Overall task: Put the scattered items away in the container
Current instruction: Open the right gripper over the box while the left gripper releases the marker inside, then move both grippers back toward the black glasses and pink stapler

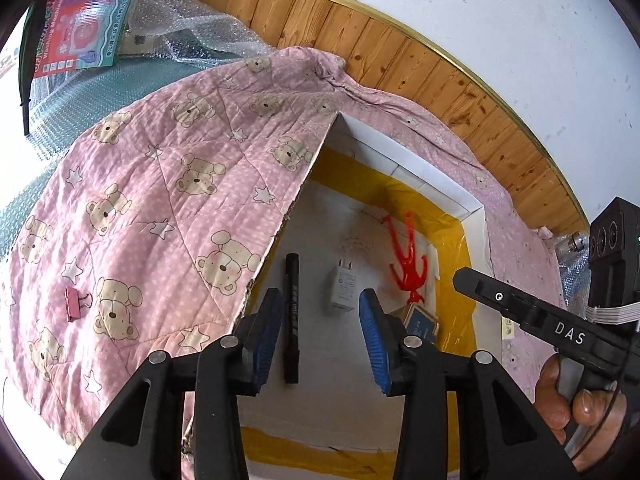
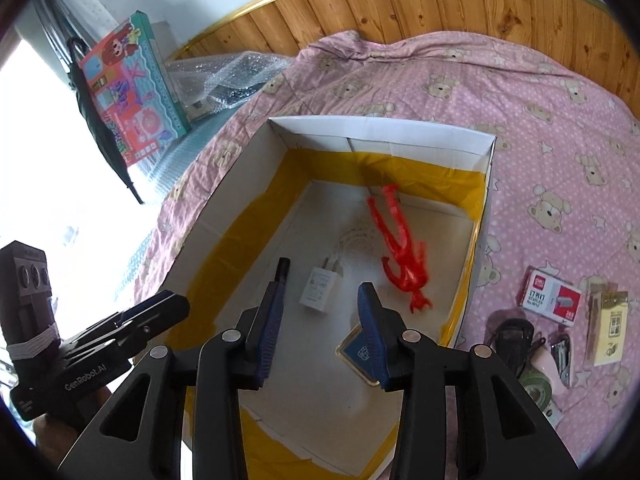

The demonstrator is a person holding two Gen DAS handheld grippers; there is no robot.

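**Claws released above a cardboard box on a bear-print quilt**

Binder clip (image 1: 77, 303), pink, lies on the quilt (image 1: 160, 184) at far left, well apart from the box (image 2: 380, 130). My left claw (image 1: 320, 336) hangs spread and empty over the box floor, where a black marker (image 1: 291, 316) lies between its fingers in view. Beside the marker rest a white charger (image 2: 320, 288), a red figure (image 2: 400, 248) and a blue card (image 2: 358, 354). My right claw (image 2: 320, 334) is likewise spread, gripping nothing, above the same box. Right of the box, on the quilt, lie a staple box (image 2: 550, 296), a small stapler (image 2: 562, 354), a yellow packet (image 2: 608, 328) and a roll of tape (image 2: 538, 386), all outside the container.
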